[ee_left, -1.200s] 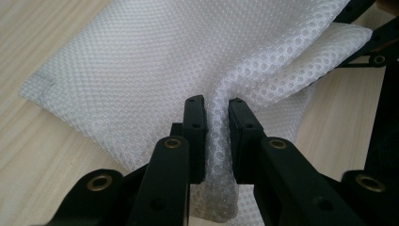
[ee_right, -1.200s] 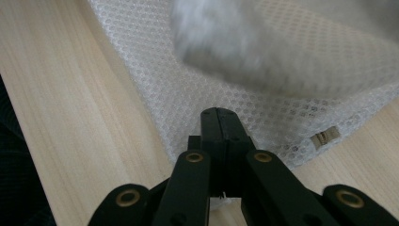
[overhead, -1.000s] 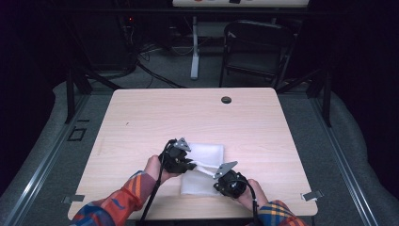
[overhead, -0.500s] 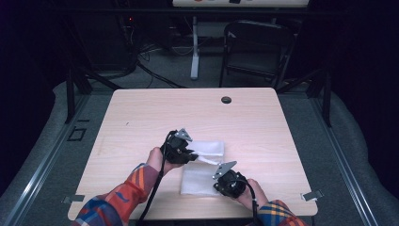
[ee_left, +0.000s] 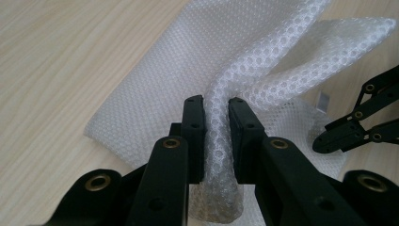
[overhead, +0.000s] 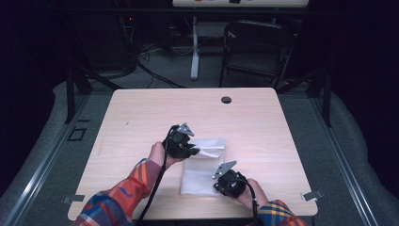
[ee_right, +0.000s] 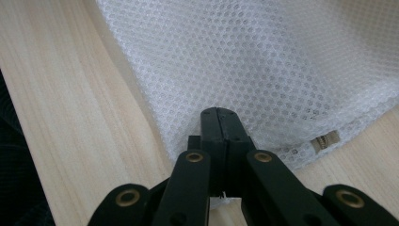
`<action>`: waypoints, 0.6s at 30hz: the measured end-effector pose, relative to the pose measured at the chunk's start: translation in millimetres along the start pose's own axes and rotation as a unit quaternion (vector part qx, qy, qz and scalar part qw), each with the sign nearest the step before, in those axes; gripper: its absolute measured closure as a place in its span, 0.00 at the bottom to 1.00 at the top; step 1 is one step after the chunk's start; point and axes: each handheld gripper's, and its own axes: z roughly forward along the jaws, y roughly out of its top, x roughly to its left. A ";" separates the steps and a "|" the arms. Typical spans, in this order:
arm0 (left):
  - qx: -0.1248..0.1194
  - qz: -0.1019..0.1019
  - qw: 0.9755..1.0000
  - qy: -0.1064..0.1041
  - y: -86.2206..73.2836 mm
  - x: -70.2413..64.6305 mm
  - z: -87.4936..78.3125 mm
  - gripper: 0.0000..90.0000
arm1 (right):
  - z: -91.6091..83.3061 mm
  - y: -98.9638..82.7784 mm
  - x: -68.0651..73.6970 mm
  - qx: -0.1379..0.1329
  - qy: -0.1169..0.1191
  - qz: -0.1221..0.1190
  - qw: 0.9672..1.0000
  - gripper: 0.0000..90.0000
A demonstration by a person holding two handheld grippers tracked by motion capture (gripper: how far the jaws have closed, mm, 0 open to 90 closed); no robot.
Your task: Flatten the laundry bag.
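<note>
Fingers, left gripper [ee_left: 217,120]: I am seeing them closing narrowly on a bunched fold of the white mesh bag [ee_left: 188,70], the netting pinched between the two black pads and running up out of the grip. Fingers, right gripper [ee_right: 221,123]: I am seeing them pressing flat together with an edge of the same mesh bag [ee_right: 263,56] nipped in at the base, just beside a small brass-coloured zipper end [ee_right: 326,140].

Mesh bag, white, honeycomb weave: in the high view it is lying on the near middle of the surface [overhead: 141,117], between the two hands, with its far portion [overhead: 209,143] being lifted and folded over by the left gripper [overhead: 196,151] while the near portion [overhead: 197,179] is resting flat. In the left gripper view the raised fold is standing clear of the lower layer, which is spreading out on the wood.

Right gripper [overhead: 221,184]: I am holding it low at the bag's near right corner, grey plate uppermost. Its fingers are also showing at the right edge of the left gripper view [ee_left: 339,136], near the bag's edge.

Sleeves [overhead: 127,193]: plaid, red, blue and yellow, coming in from the bottom.

Surface: pale wood, with a dark round grommet [overhead: 226,100] near the far edge, well apart from the bag.

Beyond the surface: a folding chair [overhead: 256,47] is standing on the floor.
</note>
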 end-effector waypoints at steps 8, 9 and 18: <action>-0.002 0.004 1.000 0.011 6.6 6.1 4.5 0.87 | 0.1 -0.1 -0.3 -0.001 0.002 0.000 1.000 1.00; -0.002 0.004 1.000 0.010 7.4 6.5 5.7 0.87 | 0.1 -0.1 -0.3 -0.001 0.002 0.000 1.000 1.00; -0.004 0.005 1.000 0.017 15.5 13.5 15.1 0.87 | 0.2 0.2 -0.4 -0.001 0.002 -0.003 1.000 1.00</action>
